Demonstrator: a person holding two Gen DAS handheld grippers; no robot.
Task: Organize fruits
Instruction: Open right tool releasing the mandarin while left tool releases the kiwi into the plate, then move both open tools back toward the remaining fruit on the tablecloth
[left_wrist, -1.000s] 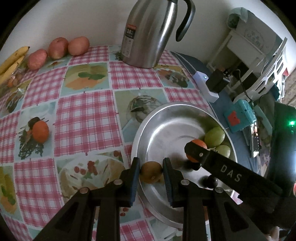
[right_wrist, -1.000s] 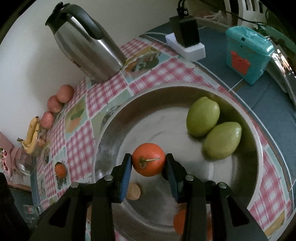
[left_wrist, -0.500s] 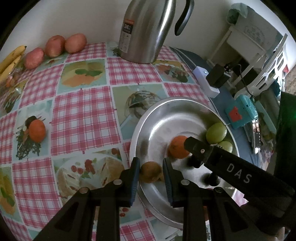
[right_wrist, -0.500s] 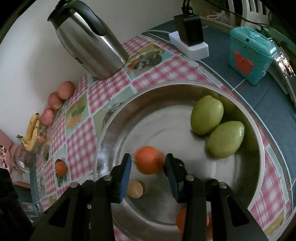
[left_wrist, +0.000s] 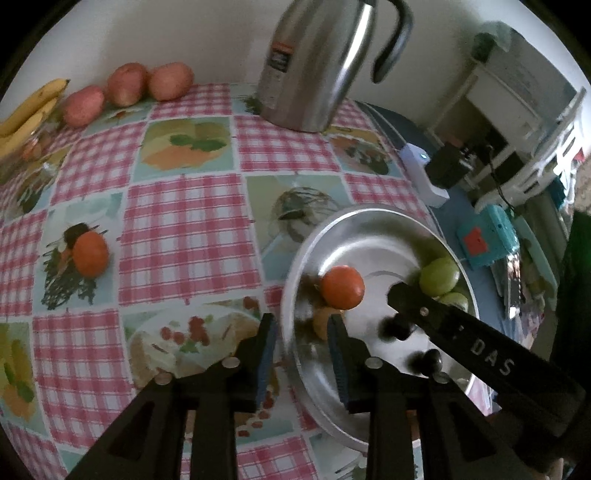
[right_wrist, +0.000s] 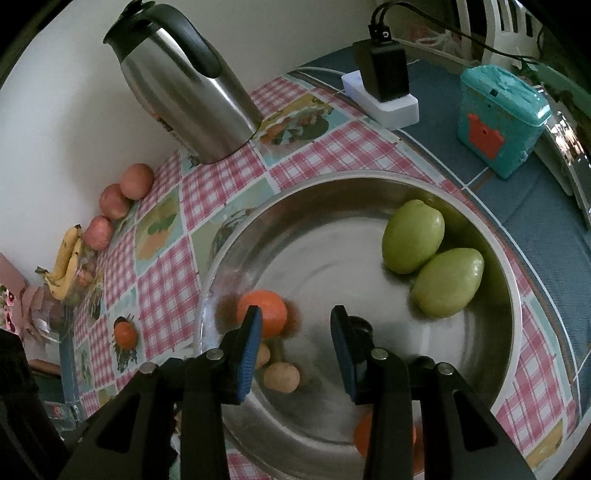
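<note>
Both tools spread, empty: left tool (left_wrist: 301, 345) just opened, kiwi (right_wrist: 281, 376) dropped in bowl (right_wrist: 511, 280). Right tool (right_wrist: 293, 345) released orange (right_wrist: 264, 314). Next: lift clear slowly; avoid nudging rolling fruit.

Checked tablecloth (left_wrist: 184, 229) under steel bowl (right_wrist: 491, 236), kettle (left_wrist: 314, 66), stray orange (left_wrist: 89, 254), apples (left_wrist: 127, 84), probably bananas (left_wrist: 26, 110).

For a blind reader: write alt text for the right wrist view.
The right gripper hangs open over a steel bowl holding two green fruits, an orange and a small tan fruit. A steel thermos stands on the checked tablecloth behind.
</note>
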